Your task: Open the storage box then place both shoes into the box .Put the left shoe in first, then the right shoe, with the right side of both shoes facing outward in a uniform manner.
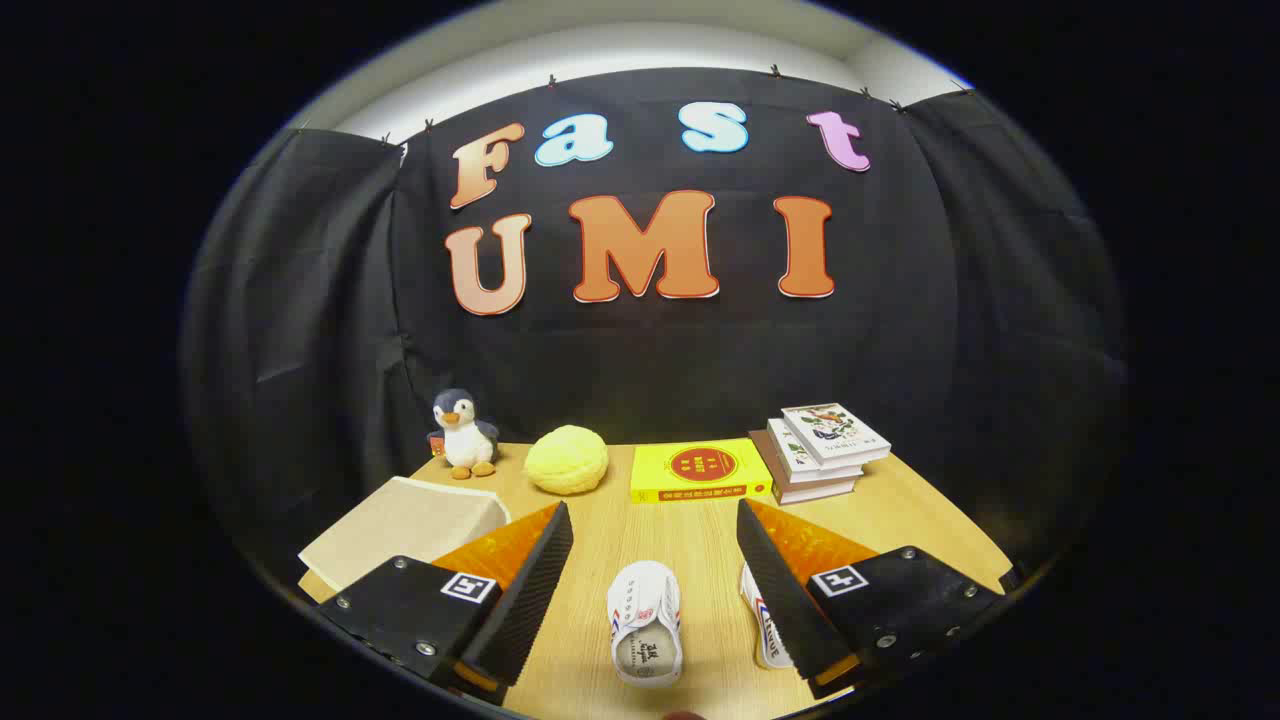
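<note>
My gripper (655, 540) is open, its two black ribbed fingers (525, 590) spread wide above a wooden table (650, 530). Between them, close under me, stands a white canvas shoe (645, 622) with its opening toward me. A second white shoe (765, 625) lies just to its right, partly hidden behind the right finger. A beige cloth storage box (405, 520) with its lid down sits on the table beyond the left finger.
Along the table's back edge stand a plush penguin (465, 435), a yellow knitted ball (566, 460), a yellow book (700, 470) and a stack of books (815, 450). Black cloth walls close the booth on three sides.
</note>
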The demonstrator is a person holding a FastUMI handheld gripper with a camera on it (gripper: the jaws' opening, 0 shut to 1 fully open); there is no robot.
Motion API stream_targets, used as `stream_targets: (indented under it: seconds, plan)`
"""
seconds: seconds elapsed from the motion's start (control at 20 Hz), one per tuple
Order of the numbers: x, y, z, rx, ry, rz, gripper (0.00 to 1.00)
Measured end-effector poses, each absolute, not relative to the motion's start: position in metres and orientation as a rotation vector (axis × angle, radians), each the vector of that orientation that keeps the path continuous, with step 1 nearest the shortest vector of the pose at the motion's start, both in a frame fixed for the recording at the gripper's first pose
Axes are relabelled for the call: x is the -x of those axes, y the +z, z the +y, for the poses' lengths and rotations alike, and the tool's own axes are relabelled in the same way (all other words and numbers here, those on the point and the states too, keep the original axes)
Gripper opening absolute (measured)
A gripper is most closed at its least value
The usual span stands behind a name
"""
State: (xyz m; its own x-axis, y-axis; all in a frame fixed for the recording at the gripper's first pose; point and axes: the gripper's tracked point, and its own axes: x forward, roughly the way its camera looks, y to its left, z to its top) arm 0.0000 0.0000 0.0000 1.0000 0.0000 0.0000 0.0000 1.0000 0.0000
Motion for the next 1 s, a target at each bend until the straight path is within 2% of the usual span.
stream_targets:
  seconds: [0.5,1.0]
  plan:
    - [-0.006,0.008,-0.005,0.035,-0.016,-0.081,0.99]
    - [-0.012,-0.007,0.0,0.07,0.035,-0.03,0.99]
